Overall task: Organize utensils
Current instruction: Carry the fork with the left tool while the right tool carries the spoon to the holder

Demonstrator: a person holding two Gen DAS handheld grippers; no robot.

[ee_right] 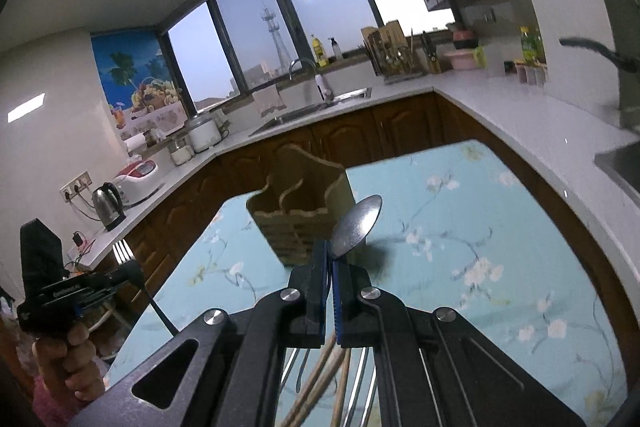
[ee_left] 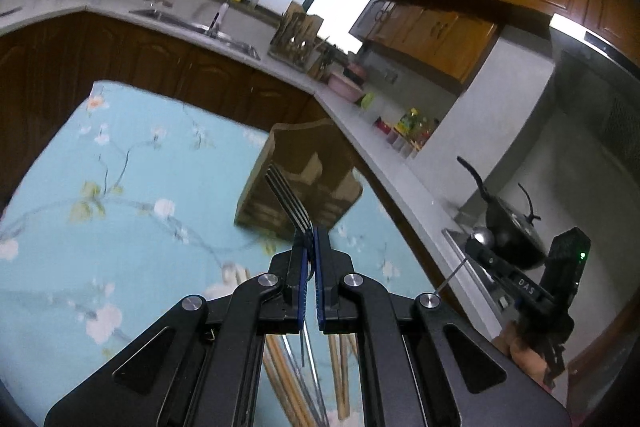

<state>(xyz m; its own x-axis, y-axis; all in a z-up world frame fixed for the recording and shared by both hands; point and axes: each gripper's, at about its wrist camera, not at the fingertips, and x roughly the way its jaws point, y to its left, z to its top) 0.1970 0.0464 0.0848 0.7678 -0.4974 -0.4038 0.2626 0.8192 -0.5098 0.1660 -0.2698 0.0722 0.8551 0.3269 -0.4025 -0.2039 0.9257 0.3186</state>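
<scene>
My left gripper [ee_left: 311, 239] is shut on a metal fork [ee_left: 286, 197], whose tines point up and away toward the wooden utensil holder [ee_left: 304, 173] on the table. In the right wrist view my right gripper [ee_right: 330, 255] is shut on a metal spoon [ee_right: 357, 223], its bowl raised just right of the same wooden holder [ee_right: 298, 203]. The left gripper [ee_right: 134, 273] with its fork [ee_right: 123, 251] also shows at the far left of the right wrist view, held by a hand [ee_right: 76, 359]. Several wooden chopsticks [ee_left: 280, 375] and more cutlery [ee_right: 360, 379] lie on the table below the grippers.
The table wears a light blue floral cloth [ee_left: 120, 167]. Behind it runs a white countertop [ee_right: 500, 115] with a sink [ee_right: 316, 111], a utensil rack [ee_left: 296, 35], a kettle [ee_right: 107, 205] and jars. A black wok [ee_left: 508, 227] sits on the stove at right.
</scene>
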